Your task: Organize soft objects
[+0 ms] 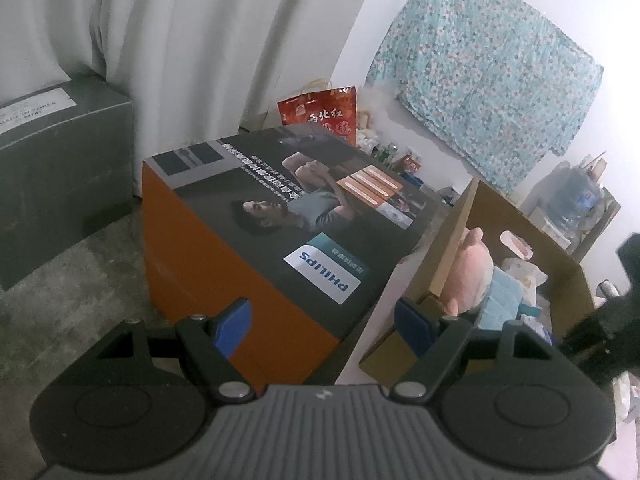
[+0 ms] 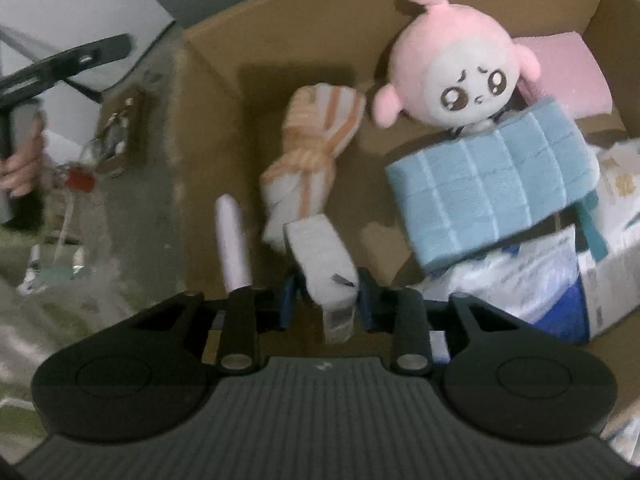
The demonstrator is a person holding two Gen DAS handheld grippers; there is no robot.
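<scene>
An open cardboard box (image 2: pixel 300 28) holds a pink plush doll (image 2: pixel 456 76) with a folded blue quilted cloth (image 2: pixel 492 184) lying across its body. My right gripper (image 2: pixel 326 300) points down into the box, shut on the white end of a rolled orange-and-white striped towel (image 2: pixel 308 152); the rest of the towel hangs toward the box floor. In the left wrist view the same box (image 1: pixel 460 240), doll (image 1: pixel 476 272) and blue cloth (image 1: pixel 500 300) sit to the right. My left gripper (image 1: pixel 324 320) is open and holds nothing, over the corner of a printed appliance box (image 1: pixel 256 240).
A pink foam sheet (image 2: pixel 560 68) and white packets (image 2: pixel 540 280) lie in the box's right side. A grey carton (image 1: pixel 60 168) stands by a curtain at the left. A red bag (image 1: pixel 320 112) and bottles sit against the wall. A hand (image 2: pixel 24 160) grips the other tool's handle.
</scene>
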